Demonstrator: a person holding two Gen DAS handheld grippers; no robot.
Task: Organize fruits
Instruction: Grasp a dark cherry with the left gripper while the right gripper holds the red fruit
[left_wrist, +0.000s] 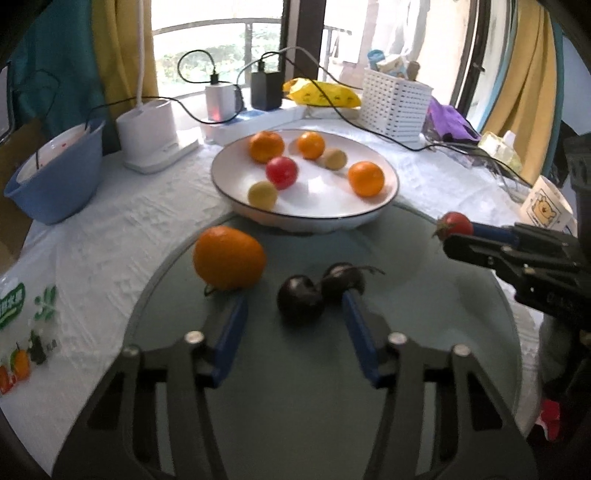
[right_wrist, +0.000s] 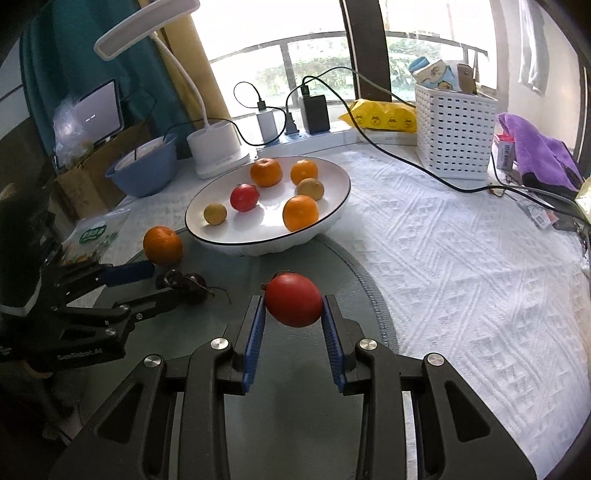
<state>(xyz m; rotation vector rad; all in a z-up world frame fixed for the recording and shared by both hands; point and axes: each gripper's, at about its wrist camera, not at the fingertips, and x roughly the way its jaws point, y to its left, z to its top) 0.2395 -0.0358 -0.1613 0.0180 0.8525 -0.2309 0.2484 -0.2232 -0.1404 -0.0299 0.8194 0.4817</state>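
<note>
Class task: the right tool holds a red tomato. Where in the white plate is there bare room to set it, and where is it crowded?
Bare room: the plate's near middle, between the yellow-green fruit and the front orange. Crowded: the far half, where two oranges cluster with another tomato. The right tool grips the held tomato.
</note>
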